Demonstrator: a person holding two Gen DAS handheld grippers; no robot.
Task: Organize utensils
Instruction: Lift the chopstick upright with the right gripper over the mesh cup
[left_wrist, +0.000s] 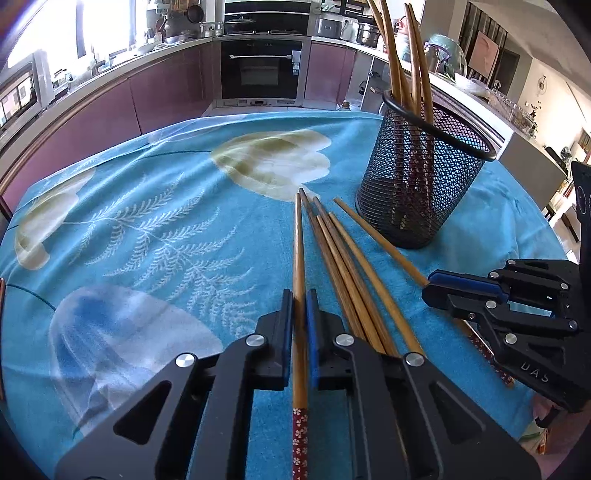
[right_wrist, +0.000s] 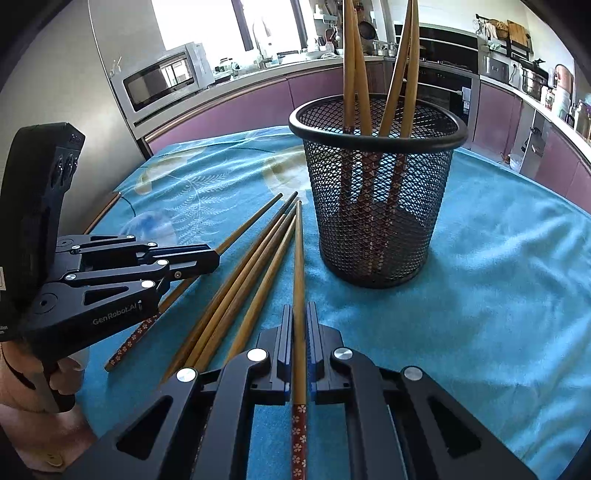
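Observation:
Several wooden chopsticks with red flowered ends lie side by side on the blue cloth (left_wrist: 147, 221). My left gripper (left_wrist: 299, 306) is shut on the leftmost chopstick (left_wrist: 298, 251). My right gripper (right_wrist: 300, 321) is shut on the rightmost chopstick (right_wrist: 298, 258). Loose chopsticks (left_wrist: 347, 266) lie between the two; they also show in the right wrist view (right_wrist: 251, 266). A black mesh holder (left_wrist: 421, 173) with several chopsticks upright in it stands just beyond the tips; it shows in the right wrist view (right_wrist: 376, 206) too. Each gripper shows in the other's view: the right (left_wrist: 432, 286), the left (right_wrist: 216, 258).
The blue flowered cloth (right_wrist: 498, 277) covers the whole table. Purple kitchen cabinets (left_wrist: 110, 103), an oven (left_wrist: 262, 70) and a microwave (right_wrist: 162, 81) stand beyond the table's far edge.

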